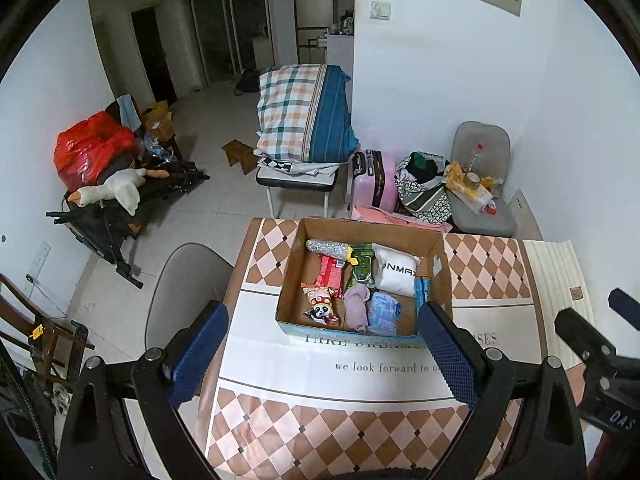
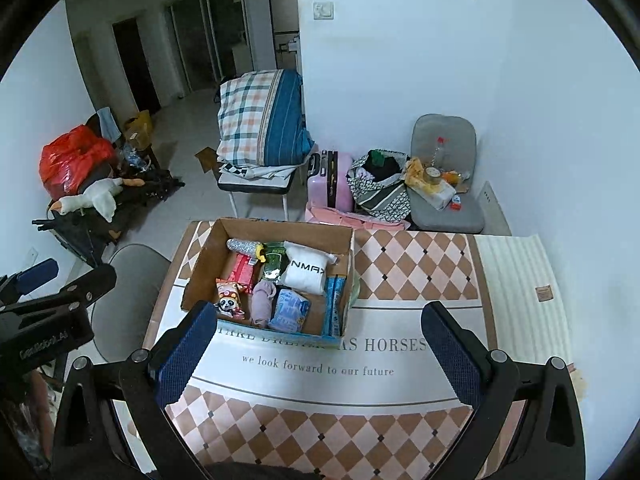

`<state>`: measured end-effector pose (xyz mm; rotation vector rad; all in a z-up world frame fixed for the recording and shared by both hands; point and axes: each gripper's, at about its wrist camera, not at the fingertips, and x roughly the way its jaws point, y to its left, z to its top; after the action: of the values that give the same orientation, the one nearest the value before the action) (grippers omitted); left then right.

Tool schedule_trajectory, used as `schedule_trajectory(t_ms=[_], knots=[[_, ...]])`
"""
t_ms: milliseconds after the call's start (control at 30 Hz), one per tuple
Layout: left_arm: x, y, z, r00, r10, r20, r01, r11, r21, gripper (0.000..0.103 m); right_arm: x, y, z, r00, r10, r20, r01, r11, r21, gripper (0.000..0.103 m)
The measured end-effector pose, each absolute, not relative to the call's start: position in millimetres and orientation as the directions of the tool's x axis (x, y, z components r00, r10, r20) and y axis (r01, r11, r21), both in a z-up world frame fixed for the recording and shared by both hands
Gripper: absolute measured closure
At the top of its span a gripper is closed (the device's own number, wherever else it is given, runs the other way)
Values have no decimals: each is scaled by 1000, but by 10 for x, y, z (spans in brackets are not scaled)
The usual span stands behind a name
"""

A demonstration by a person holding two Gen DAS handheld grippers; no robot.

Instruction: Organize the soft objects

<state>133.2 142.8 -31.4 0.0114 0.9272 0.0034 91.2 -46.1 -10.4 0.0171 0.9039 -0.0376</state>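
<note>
An open cardboard box [image 1: 440, 264] [image 2: 208, 252] stands on the table with the checked cloth [image 1: 320, 420] [image 2: 400, 272]. Inside lie a white pouch [image 1: 398, 274] [image 2: 308, 268], a pink rolled cloth [image 1: 356, 308] [image 2: 262, 300], a blue tissue pack [image 1: 384, 312] [image 2: 290, 310], a panda toy packet [image 1: 322, 304] [image 2: 228, 296], a red packet [image 1: 330, 272], a green packet [image 1: 362, 266] and a glittery silver roll [image 1: 326, 246] [image 2: 244, 245]. My left gripper [image 1: 320, 352] is open and empty, held above the table in front of the box. My right gripper [image 2: 320, 348] is open and empty, just right of it.
A grey chair [image 1: 180, 280] stands at the table's left edge. Another grey chair [image 1: 480, 184] with clutter, a pink suitcase [image 1: 374, 180] and a patterned bag [image 1: 420, 188] stand behind the table. A stool holds folded plaid bedding [image 1: 304, 116]. A plush goose [image 1: 112, 192] lies at left.
</note>
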Motion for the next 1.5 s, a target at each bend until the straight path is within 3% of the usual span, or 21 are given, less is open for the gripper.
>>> schedule_trajectory(t_ms=[1500], knots=[[1175,1360,-391,581,4,-814,12,1000,13,6,767,-487,30,629,-94,-772,83,995,-53,0]])
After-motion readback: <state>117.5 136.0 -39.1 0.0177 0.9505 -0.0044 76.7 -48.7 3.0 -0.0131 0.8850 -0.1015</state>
